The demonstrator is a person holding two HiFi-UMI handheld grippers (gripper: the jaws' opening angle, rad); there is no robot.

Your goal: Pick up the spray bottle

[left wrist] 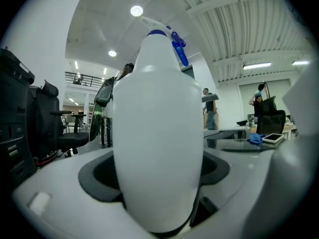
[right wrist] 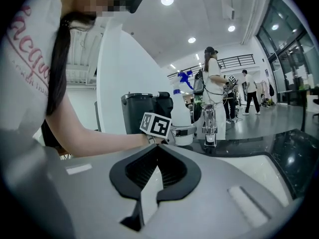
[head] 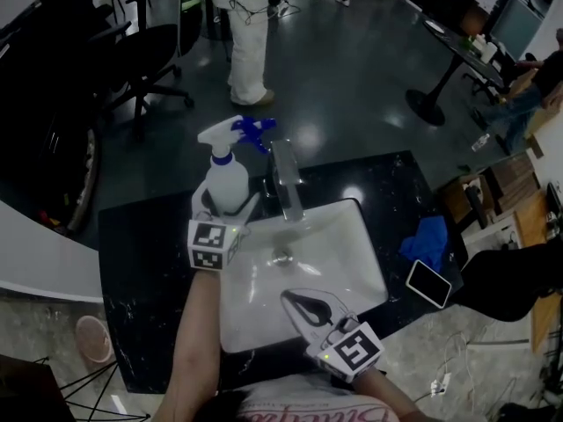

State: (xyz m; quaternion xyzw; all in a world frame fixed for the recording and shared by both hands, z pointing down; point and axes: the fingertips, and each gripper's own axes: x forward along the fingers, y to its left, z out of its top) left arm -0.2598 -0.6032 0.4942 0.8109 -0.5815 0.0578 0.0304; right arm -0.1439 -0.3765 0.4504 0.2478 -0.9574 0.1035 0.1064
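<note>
The white spray bottle [head: 227, 179] with a blue trigger stands upright on the black counter [head: 141, 271], at the sink's back left corner. My left gripper [head: 227, 204] has a jaw on each side of the bottle's lower body and its pads press on it. In the left gripper view the bottle [left wrist: 157, 133] fills the middle, seated in the dark pads. My right gripper [head: 290, 299] hovers over the sink's near edge, shut and empty. From the right gripper view [right wrist: 158, 151] the bottle [right wrist: 182, 111] shows behind the left marker cube.
A white sink [head: 352, 262] with a chrome faucet [head: 286, 181] lies between the two grippers. A blue cloth [head: 428, 240] and a phone [head: 429, 282] rest on the counter's right end. Beyond the counter a person [head: 246, 33] stands near office chairs [head: 141, 60].
</note>
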